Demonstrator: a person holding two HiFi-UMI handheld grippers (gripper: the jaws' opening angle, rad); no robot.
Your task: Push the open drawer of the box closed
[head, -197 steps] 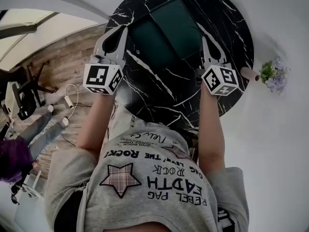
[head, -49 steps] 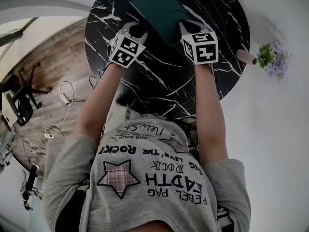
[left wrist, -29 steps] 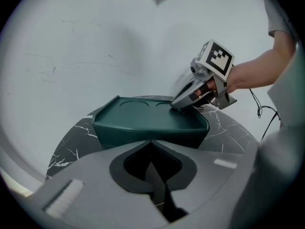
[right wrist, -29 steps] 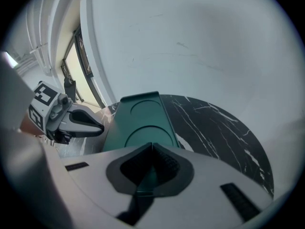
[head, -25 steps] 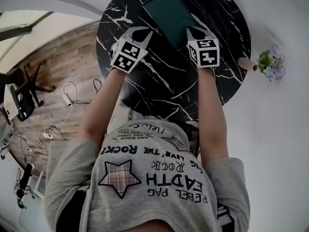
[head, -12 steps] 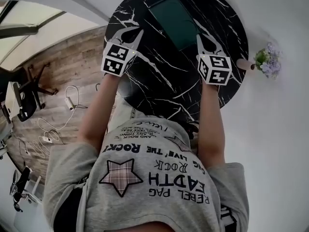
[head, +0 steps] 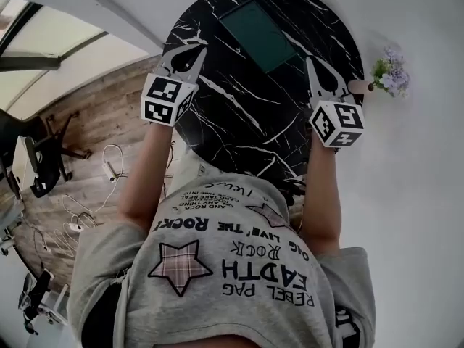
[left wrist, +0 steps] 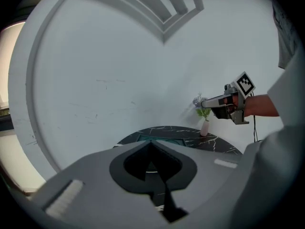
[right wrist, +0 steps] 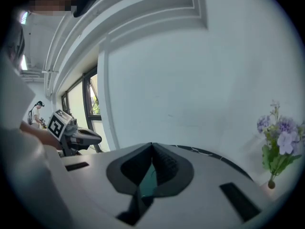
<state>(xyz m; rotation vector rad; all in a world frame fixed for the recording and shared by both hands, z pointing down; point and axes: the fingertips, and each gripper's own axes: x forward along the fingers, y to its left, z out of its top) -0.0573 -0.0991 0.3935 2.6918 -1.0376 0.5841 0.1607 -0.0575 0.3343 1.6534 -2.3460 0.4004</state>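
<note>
my left gripper (head: 196,49) has its fingers pinched together at the tips, with nothing between them. my right gripper (head: 311,62) is the same, tips touching and empty. i hold both up above the round black marble table (head: 239,125), the left one over its left edge, the right one near its right edge, beside the small vase of purple flowers (head: 383,73). the flat dark green rectangular box (head: 257,35) lies on the far part of the table between my two grippers, well apart from both. from above it shows as one plain rectangle.
</note>
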